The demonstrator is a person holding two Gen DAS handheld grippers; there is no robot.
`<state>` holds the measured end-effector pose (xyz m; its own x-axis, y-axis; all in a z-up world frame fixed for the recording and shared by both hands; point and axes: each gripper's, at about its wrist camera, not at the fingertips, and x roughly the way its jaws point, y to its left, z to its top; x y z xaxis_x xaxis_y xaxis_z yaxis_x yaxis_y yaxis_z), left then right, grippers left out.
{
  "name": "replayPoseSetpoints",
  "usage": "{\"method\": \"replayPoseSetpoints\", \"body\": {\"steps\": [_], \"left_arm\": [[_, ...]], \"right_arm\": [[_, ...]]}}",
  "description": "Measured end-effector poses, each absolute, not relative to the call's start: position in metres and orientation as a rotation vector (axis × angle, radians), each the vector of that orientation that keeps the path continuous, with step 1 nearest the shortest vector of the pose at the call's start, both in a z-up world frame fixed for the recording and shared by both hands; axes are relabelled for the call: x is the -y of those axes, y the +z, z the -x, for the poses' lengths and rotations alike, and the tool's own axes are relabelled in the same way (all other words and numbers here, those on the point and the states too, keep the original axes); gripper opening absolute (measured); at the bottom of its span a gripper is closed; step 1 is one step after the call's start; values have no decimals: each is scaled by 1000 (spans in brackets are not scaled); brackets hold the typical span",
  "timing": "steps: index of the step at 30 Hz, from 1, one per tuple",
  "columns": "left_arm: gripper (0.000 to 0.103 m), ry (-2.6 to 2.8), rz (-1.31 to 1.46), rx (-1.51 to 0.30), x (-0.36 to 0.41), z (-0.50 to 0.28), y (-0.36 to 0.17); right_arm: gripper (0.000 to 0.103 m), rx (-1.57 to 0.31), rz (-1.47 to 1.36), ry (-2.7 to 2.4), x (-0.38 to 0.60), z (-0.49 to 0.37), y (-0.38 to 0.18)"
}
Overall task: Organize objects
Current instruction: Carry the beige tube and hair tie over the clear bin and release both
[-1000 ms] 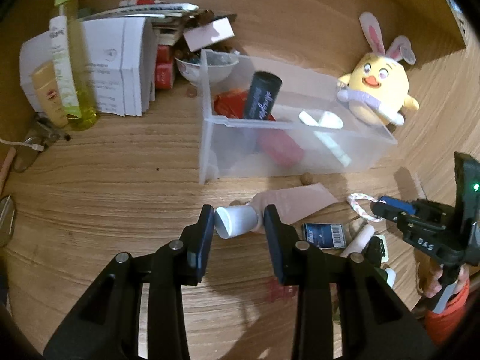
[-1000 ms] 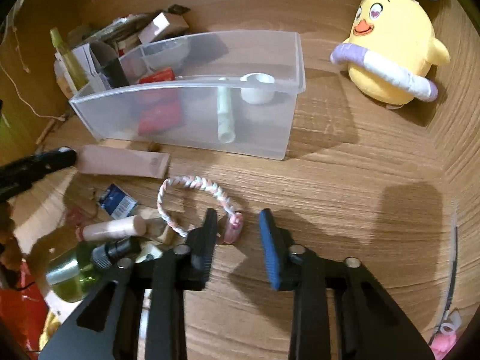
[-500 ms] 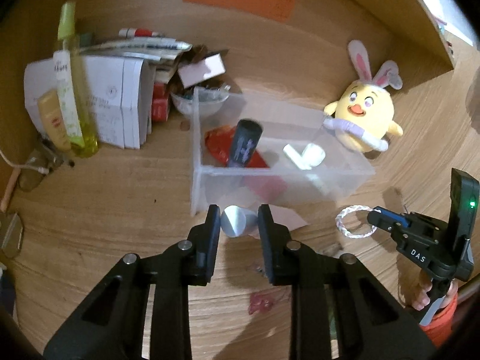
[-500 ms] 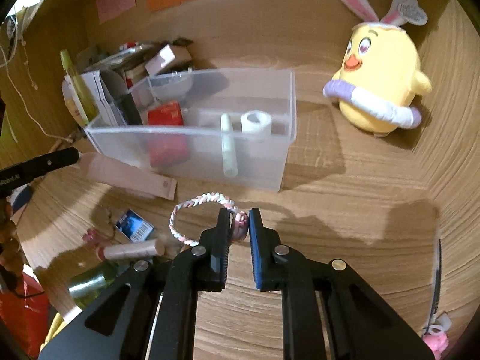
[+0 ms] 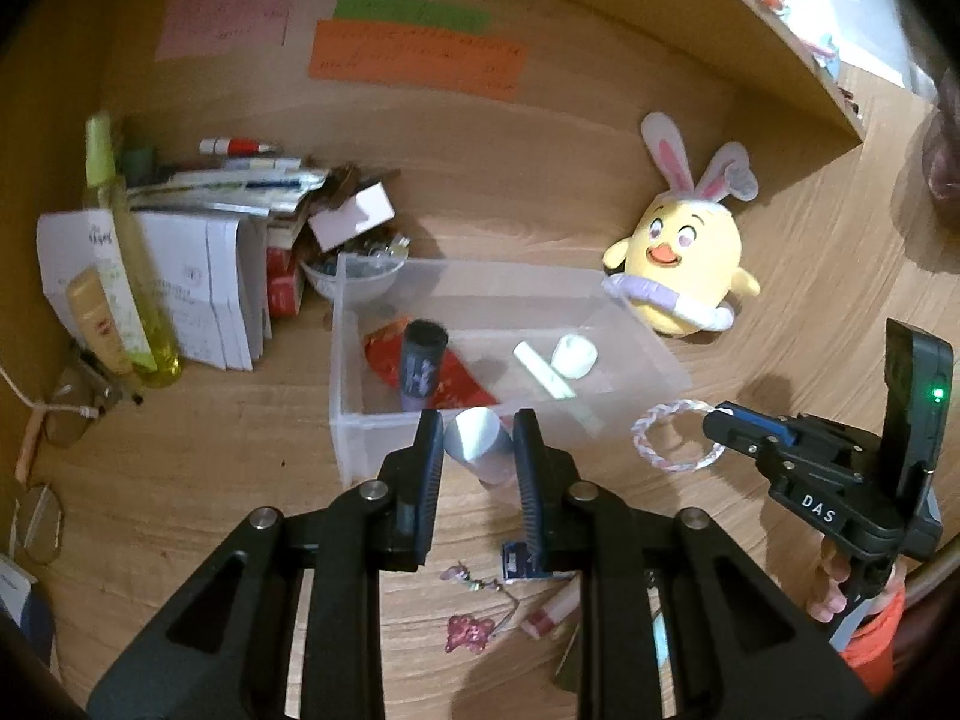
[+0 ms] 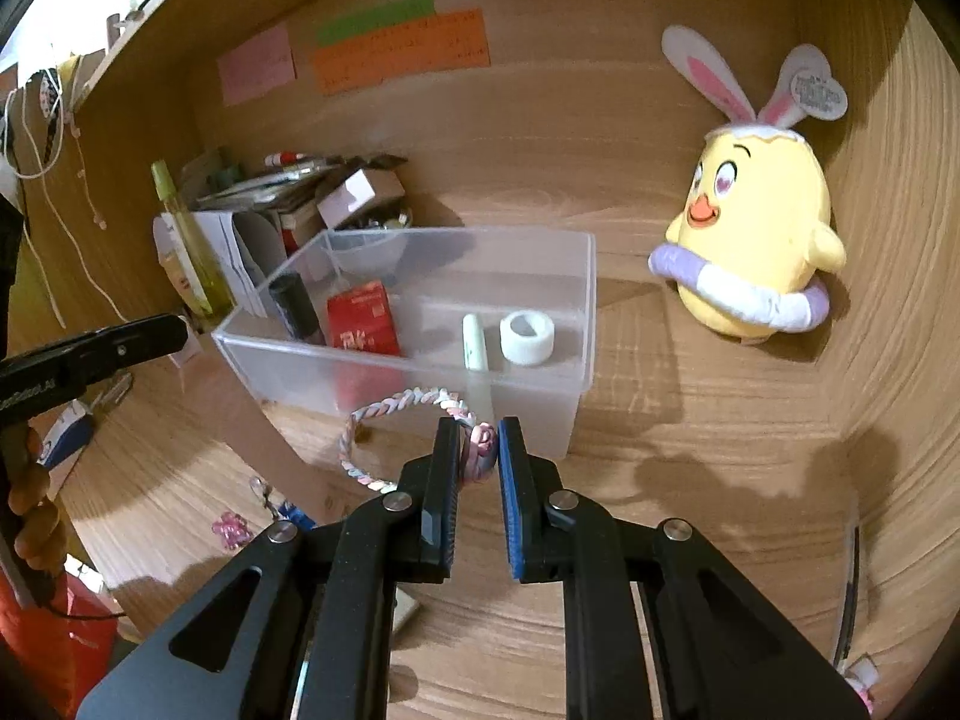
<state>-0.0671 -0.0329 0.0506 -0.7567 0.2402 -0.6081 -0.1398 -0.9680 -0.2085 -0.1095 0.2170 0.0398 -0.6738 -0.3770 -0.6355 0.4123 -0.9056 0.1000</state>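
My left gripper (image 5: pixel 477 441) is shut on the white cap of a pale pink tube (image 5: pixel 480 450), held in the air just before the clear plastic bin (image 5: pixel 345 426). My right gripper (image 6: pixel 478 450) is shut on the pink knot of a braided pink-and-white bracelet (image 6: pixel 396 405), whose loop hangs to the left in front of the bin (image 6: pixel 591 324). In the left wrist view the bracelet (image 5: pixel 645 441) dangles from the right gripper (image 5: pixel 717 417). Inside the bin lie a black tube (image 5: pixel 420 363), a red packet (image 6: pixel 363 315), a white tape roll (image 6: pixel 527 336) and a pale stick (image 6: pixel 474 339).
A yellow chick plush (image 6: pixel 753 240) sits right of the bin. Papers, boxes and a yellow-green bottle (image 5: pixel 129 276) crowd the back left, with glasses (image 5: pixel 36 516) at the left edge. A pink charm (image 5: pixel 468 630), a blue card (image 5: pixel 516 561) and a small stick (image 5: pixel 549 615) lie below the grippers.
Both grippers closed on their items and rose off the desk: the left with the capped tube, the right with the bracelet. The bin and plush now look farther away.
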Motion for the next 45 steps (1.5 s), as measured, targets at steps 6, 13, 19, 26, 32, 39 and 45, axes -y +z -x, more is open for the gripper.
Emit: {"method": "replayPoseSetpoints", "body": {"steps": [6, 13, 19, 26, 32, 39, 45], "left_arm": [[23, 2774, 927, 233, 31, 74, 68], [22, 2801, 816, 252, 28, 84, 93], [22, 2812, 768, 272, 22, 101, 106], [21, 2787, 799, 334, 18, 133, 99], [21, 2780, 849, 368, 15, 164, 87], [21, 2756, 987, 406, 21, 199, 56], [21, 2758, 1103, 395, 29, 222, 36]], "right_arm": [[12, -54, -922, -2544, -217, 114, 46], [12, -28, -893, -2560, -220, 123, 54], [12, -14, -862, -2572, -220, 130, 63], [12, -10, -849, -2579, -217, 147, 67], [12, -5, -869, -2579, -213, 166, 65], [12, -31, -955, -2540, -202, 189, 44], [12, -46, -1021, -2507, -195, 202, 28]]}}
